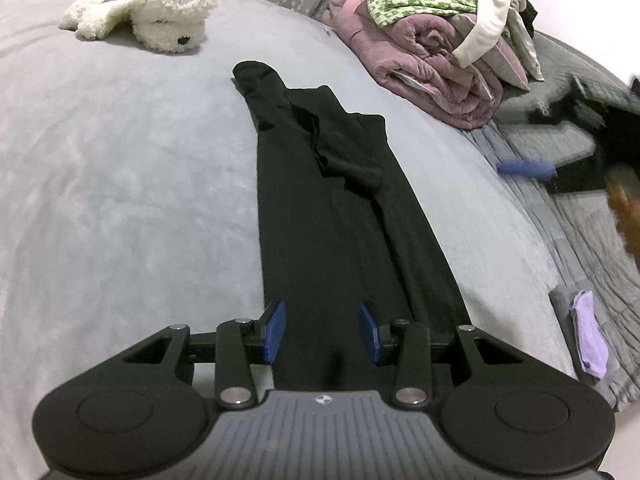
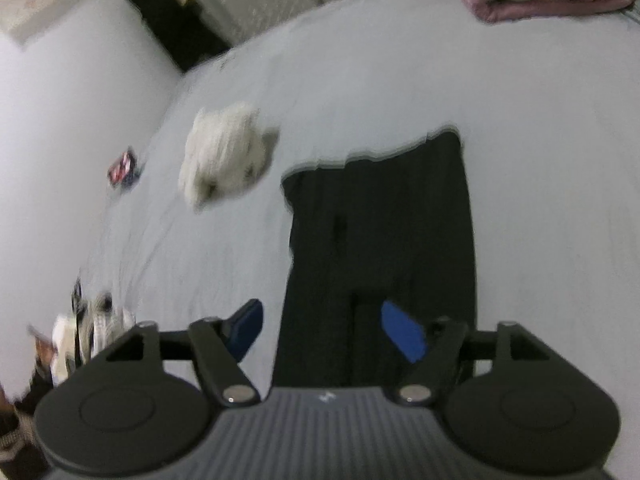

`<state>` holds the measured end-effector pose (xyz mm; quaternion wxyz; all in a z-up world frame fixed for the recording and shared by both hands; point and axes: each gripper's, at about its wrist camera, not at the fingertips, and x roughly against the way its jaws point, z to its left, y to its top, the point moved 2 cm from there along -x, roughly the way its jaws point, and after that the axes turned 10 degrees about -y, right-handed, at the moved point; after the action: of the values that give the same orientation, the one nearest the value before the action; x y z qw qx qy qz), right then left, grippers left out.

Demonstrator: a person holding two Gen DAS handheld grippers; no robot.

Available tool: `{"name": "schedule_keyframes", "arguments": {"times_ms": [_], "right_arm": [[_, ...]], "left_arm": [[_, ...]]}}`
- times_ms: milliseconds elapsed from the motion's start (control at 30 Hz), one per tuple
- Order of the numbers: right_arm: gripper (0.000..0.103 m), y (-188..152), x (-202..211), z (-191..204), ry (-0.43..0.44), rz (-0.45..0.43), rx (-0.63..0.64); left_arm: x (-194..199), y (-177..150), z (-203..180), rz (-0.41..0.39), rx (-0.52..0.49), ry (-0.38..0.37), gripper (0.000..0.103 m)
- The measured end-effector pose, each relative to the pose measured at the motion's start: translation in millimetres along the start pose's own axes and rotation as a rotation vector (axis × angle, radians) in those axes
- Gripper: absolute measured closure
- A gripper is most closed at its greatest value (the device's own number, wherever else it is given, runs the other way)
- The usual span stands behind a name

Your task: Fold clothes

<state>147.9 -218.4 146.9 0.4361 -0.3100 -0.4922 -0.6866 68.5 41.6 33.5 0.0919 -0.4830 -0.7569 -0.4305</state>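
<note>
Left wrist view: one black garment [image 1: 332, 200] is laid lengthwise on the bed [image 1: 120, 200]; one plush dog [image 1: 152, 8], one clothes pile [image 1: 432, 48]. Both hand-held grippers, left [image 1: 322, 332] and right [image 2: 324, 332], are seen parted, clamping nothing.

right wrist view smeared throughout by motion. white plush toy [image 2: 226, 152] only a pale blur, no features. small red-and-dark item [image 2: 123, 170] beyond it too blurred to name. clutter at lower left edge [image 2: 86, 332] cut off, possibly fabric. black garment [image 2: 380, 248] near end hidden behind gripper body. left wrist view: blurred blue bar [image 1: 526, 169] and an orange-brown shape [image 1: 626, 216] at right edge, cut off, unidentifiable.
</note>
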Motion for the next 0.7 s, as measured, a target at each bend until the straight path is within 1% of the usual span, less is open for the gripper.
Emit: {"name": "schedule_keyframes", "arguments": {"times_ms": [67, 100, 233, 267, 333, 400, 533, 633, 700], "right_arm": [[0.028, -25, -1, 0, -0.013, 0.047, 0.034], [0.023, -37, 1, 0, -0.027, 0.059, 0.056], [0.012, -83, 9, -11, -0.119, 0.081, 0.083], [0.008, -93, 12, -15, -0.143, 0.072, 0.077], [0.007, -115, 21, -22, -0.191, 0.042, 0.059], [0.0, -137, 29, -29, -0.226, 0.003, 0.044], [0.0, -176, 45, -39, -0.224, -0.064, -0.002], [0.0, -202, 60, -39, -0.247, -0.113, 0.003], [0.0, -216, 72, -36, -0.272, -0.191, 0.033]], "left_arm": [[1, -1, -1, 0.003, -0.004, 0.002, 0.064], [1, -1, -2, 0.004, -0.007, 0.003, 0.064], [0, -3, -7, 0.011, -0.027, 0.014, 0.064], [-1, -3, -8, 0.016, -0.032, 0.021, 0.064], [-2, -5, -10, 0.024, -0.038, 0.03, 0.064], [-2, -6, -12, 0.029, -0.043, 0.037, 0.064], [0, -9, -17, 0.028, -0.049, 0.046, 0.063], [2, -12, -22, 0.023, -0.069, 0.047, 0.058], [1, -14, -25, 0.023, -0.084, 0.052, 0.058]]}}
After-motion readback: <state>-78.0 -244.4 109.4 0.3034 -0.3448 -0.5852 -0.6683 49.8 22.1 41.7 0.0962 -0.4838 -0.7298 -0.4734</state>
